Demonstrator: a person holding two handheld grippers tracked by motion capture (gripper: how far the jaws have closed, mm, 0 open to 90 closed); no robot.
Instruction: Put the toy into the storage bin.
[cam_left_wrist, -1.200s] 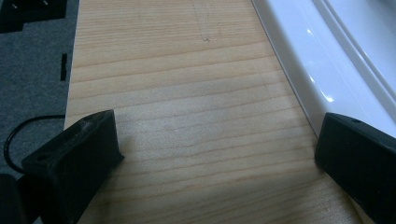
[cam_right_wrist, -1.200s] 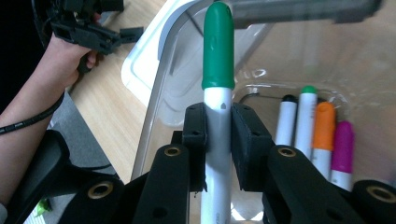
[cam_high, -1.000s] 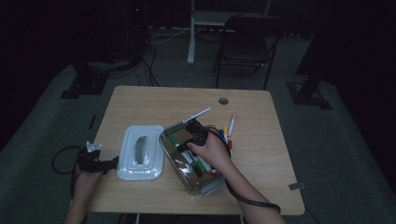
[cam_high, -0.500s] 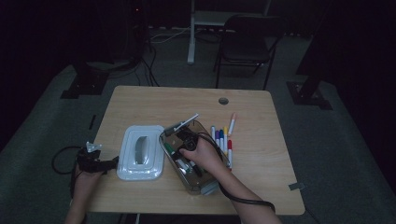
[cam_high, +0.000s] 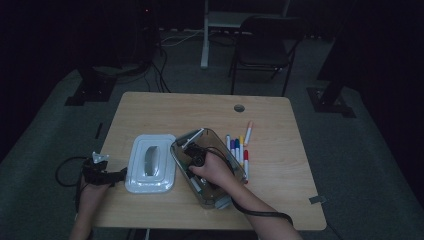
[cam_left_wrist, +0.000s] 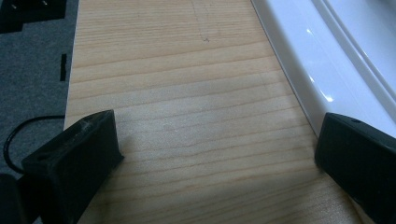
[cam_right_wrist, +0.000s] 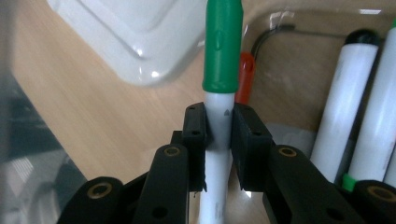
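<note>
My right gripper clamping green-capped marker, holding it inside clear bin, walls close both sides. Left gripper resting agape on table near left edge, white lid just beside.

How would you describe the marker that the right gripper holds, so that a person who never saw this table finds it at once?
Start at the light wooden table and find the clear plastic box beside the white plastic lid. The right gripper reaches into that box. Shut between its black jaws is a white marker with a green cap; the loose white markers beside it lie free in the box.
</note>
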